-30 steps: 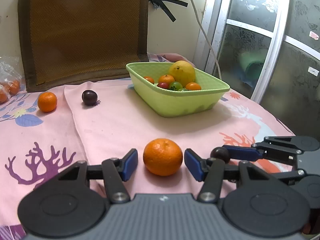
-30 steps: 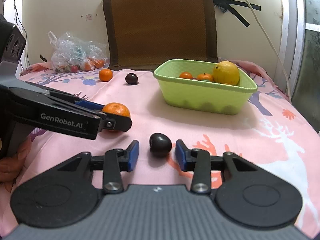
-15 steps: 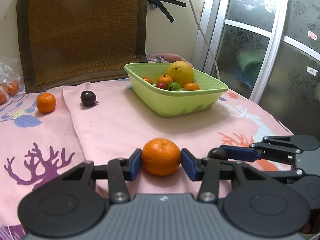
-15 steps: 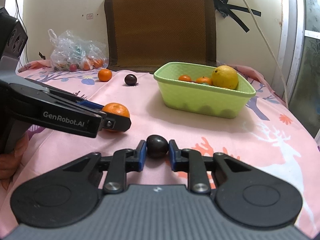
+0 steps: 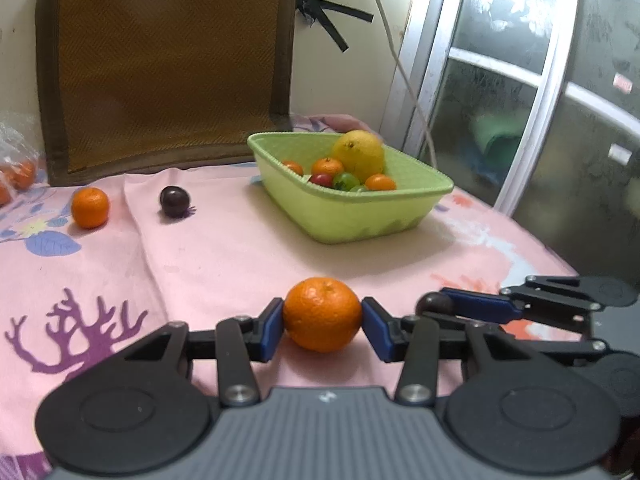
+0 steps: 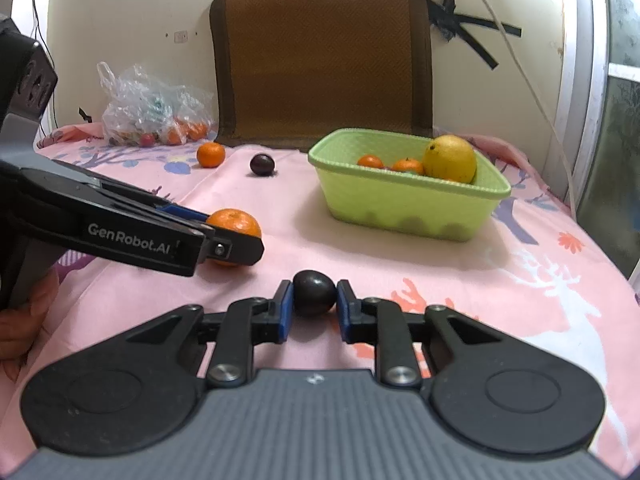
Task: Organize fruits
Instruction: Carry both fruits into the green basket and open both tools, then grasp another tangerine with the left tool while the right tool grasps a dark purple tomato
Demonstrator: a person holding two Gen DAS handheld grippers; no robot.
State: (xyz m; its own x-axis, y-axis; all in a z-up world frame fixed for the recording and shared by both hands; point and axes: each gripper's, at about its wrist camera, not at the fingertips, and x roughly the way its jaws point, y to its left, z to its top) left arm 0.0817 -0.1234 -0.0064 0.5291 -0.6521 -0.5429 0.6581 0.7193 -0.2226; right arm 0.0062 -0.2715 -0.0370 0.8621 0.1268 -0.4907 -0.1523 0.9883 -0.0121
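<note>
My left gripper (image 5: 322, 320) is shut on an orange mandarin (image 5: 322, 314) that rests on the pink cloth, its blue pads pressed to both sides. In the right wrist view the same mandarin (image 6: 234, 222) shows behind the left gripper's fingers (image 6: 224, 246). My right gripper (image 6: 314, 304) is shut on a dark plum (image 6: 314, 293) low over the cloth. That plum (image 5: 434, 303) peeks out beside the right gripper's blue finger at the right of the left wrist view. The green basket (image 5: 360, 216) (image 6: 404, 208) holds a yellow fruit, small mandarins and other small fruits.
Another mandarin (image 5: 90, 207) (image 6: 211, 154) and a second dark plum (image 5: 174, 199) (image 6: 262, 164) lie on the cloth at the back left. A plastic bag of fruit (image 6: 148, 120) sits by the wall. A brown cushion (image 6: 320, 52) leans behind the basket. A hand (image 6: 24, 316) shows at left.
Both grippers have gone from open to shut: the left pads came in onto the mandarin, the right pads onto the plum. Neither hand has shifted.
</note>
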